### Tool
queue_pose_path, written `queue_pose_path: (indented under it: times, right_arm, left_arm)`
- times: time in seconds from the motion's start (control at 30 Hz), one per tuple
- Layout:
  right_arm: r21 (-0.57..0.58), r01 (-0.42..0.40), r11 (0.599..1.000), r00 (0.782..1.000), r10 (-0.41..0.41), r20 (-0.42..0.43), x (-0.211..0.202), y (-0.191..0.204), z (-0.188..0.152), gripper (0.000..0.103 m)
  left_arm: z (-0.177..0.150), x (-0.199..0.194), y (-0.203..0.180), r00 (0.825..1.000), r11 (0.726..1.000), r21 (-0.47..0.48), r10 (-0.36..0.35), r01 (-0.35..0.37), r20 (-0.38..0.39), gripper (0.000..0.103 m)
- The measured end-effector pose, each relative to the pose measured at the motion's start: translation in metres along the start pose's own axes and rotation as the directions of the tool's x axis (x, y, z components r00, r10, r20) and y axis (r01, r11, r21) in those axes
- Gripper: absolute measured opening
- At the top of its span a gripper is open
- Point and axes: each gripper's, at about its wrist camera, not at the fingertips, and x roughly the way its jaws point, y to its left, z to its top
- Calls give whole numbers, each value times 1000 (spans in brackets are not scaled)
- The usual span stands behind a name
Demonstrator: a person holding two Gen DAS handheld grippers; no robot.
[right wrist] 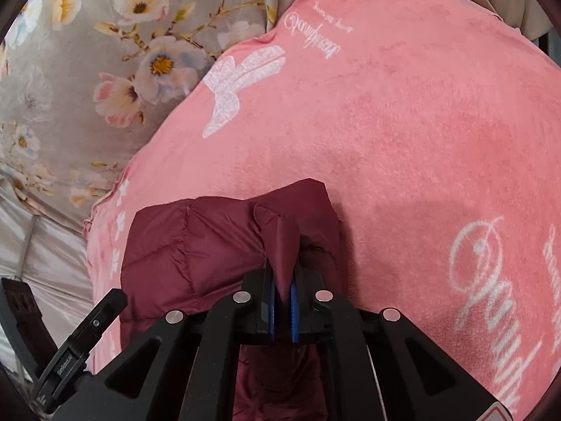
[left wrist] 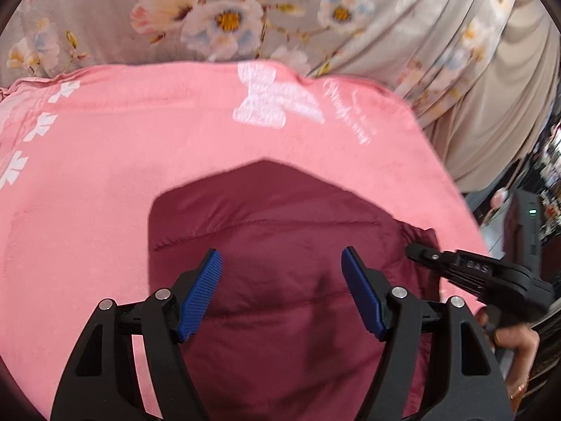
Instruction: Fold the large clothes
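Observation:
A dark maroon quilted jacket [left wrist: 273, 245] lies folded on a pink blanket [left wrist: 105, 175]. My left gripper [left wrist: 282, 287] is open just above the jacket, its blue pads [left wrist: 201, 294] spread apart and empty. My right gripper [right wrist: 283, 301] is shut on a pinched fold of the jacket [right wrist: 196, 245] at its right edge. In the left wrist view the right gripper [left wrist: 417, 251] shows at the jacket's right side. In the right wrist view part of the left gripper [right wrist: 87, 333] shows at the lower left.
The pink blanket [right wrist: 403, 122] has white butterfly prints and script lettering and lies on a grey floral bedsheet [left wrist: 228, 10]. The sheet drapes over the bed's edge at right [left wrist: 491, 105]. Dark clutter stands beyond it [left wrist: 540, 189].

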Motion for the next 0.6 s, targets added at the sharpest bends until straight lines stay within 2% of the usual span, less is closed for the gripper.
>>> queue_pose_path:
  times: [0.3, 0.6]
  right_arm:
    - [-76, 71, 995, 996, -67, 54, 26, -1, -19, 2]
    - [-93, 66, 993, 991, -55, 120, 34, -9, -30, 1]
  left_arm:
    - [-18, 28, -6, 994, 991, 76, 107, -107, 9, 69]
    - [-29, 50, -5, 987, 982, 101, 156, -158, 22, 73]
